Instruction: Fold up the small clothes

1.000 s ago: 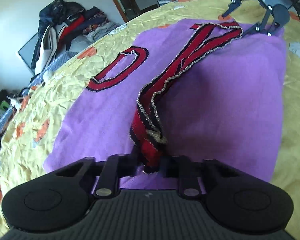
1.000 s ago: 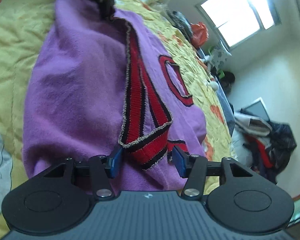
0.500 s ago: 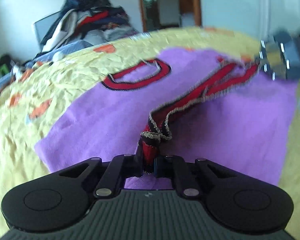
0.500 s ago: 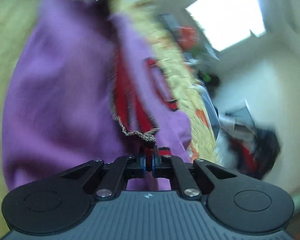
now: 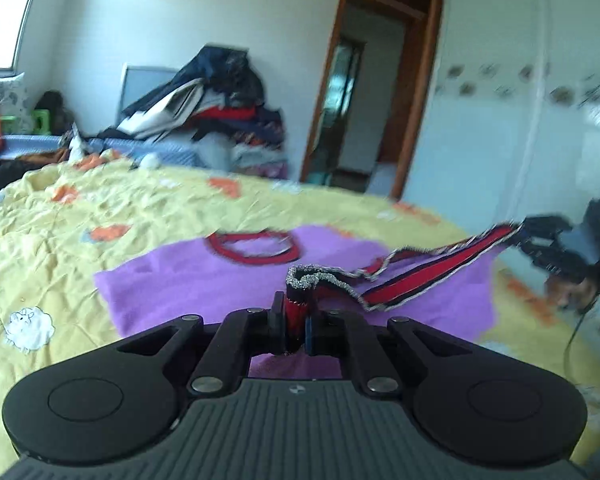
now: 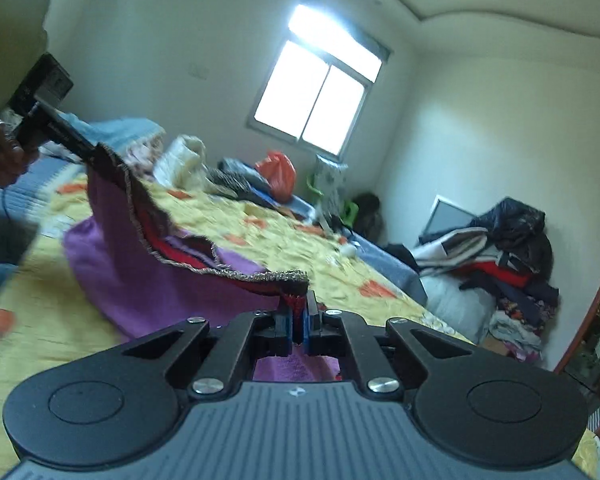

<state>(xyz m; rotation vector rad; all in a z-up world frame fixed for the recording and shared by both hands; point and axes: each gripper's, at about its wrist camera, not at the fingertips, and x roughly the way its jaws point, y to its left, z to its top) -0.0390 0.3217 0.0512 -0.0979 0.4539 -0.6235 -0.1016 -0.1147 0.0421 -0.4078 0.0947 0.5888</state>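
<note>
My left gripper (image 5: 296, 322) pinching the red glitter-edged hem (image 5: 416, 280) of the fuzzy purple garment (image 5: 188, 292), my right gripper (image 6: 298, 326) clamped on its other end, hem lifted over the crinkled yellow bedspread (image 5: 60, 240), clothes heap (image 5: 216, 96) beyond

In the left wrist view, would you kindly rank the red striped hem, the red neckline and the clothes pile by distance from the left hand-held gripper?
1. Red striped hem, clamped in the left hand-held gripper.
2. Red neckline, ahead, slightly left, on the purple garment.
3. Clothes pile, against the far wall.
</note>
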